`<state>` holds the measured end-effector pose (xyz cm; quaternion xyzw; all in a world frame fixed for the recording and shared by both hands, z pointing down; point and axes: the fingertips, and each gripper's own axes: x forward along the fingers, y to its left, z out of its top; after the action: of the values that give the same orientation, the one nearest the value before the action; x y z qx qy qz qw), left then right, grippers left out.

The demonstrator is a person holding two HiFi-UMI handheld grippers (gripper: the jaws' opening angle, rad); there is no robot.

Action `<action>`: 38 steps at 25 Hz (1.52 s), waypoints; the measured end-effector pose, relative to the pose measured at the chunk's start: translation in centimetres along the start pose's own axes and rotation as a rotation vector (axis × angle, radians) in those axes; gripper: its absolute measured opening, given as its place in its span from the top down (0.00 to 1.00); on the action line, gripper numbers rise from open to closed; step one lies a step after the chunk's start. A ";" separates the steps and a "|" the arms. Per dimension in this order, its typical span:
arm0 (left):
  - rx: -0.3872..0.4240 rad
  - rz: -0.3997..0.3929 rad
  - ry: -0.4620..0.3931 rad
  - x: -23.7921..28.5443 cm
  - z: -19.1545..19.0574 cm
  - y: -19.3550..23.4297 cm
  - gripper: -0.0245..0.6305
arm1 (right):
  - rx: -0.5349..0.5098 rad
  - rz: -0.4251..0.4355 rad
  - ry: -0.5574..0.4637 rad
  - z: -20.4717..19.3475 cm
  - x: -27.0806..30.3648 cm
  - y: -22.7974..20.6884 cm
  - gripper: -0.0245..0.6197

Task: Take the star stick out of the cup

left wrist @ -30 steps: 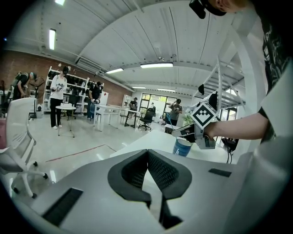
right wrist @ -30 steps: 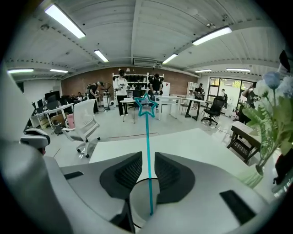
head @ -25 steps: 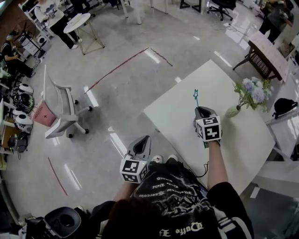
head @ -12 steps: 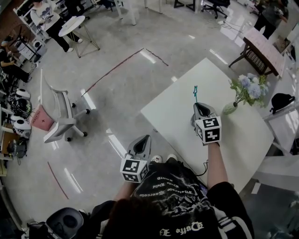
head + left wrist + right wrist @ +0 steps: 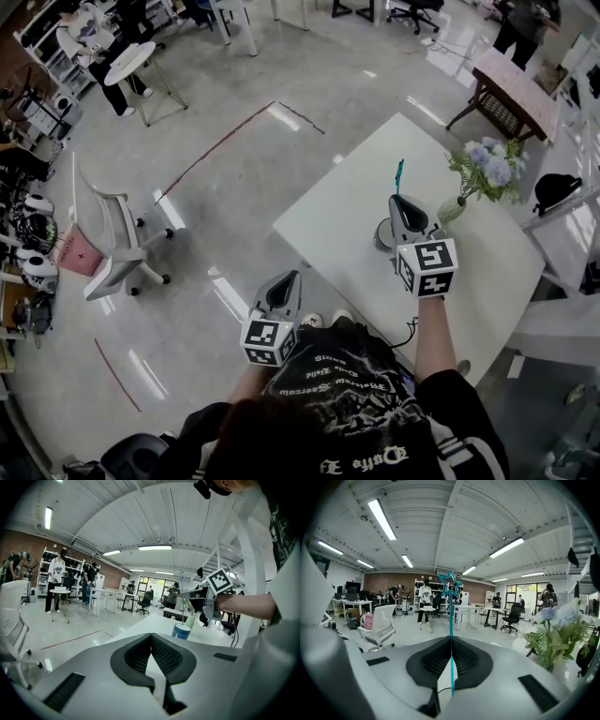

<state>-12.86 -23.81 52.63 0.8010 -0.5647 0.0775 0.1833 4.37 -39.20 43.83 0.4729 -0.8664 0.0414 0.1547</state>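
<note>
Flower vase (image 5: 466, 192) near cup (image 5: 382, 234) and star stick (image 5: 399, 175)

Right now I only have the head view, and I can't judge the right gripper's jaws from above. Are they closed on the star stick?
Observer: Yes. In the right gripper view, the right gripper has its jaws shut on the star stick.
Operator: Is it out of the cup?
Observer: Not yet. The left gripper view shows its lower end reaching the cup.
Operator: And my other hand?
Observer: The left gripper is shut, nothing between its jaws.
</note>
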 end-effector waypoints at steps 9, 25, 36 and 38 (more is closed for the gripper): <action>0.024 -0.103 0.015 1.9 -0.3 -2.5 0.93 | 0.035 -0.084 -0.115 2.7 -5.5 -1.7 0.94; 0.088 -0.311 0.040 5.7 -0.5 -9.2 0.93 | 0.101 -0.304 -0.080 -2.5 -14.5 -6.3 0.94; 0.101 -0.371 0.062 6.8 -0.4 -11.2 0.93 | 0.187 -0.397 -0.016 -9.1 -18.1 -5.8 0.94; 0.106 -0.379 0.062 7.0 -0.4 -11.5 0.93 | 0.202 -0.408 -0.015 -10.0 -18.5 -5.7 0.94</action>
<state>0.31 -26.38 52.99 0.8987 -0.3931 0.0957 0.1695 20.70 -25.22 47.19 0.6516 -0.7455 0.0924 0.1054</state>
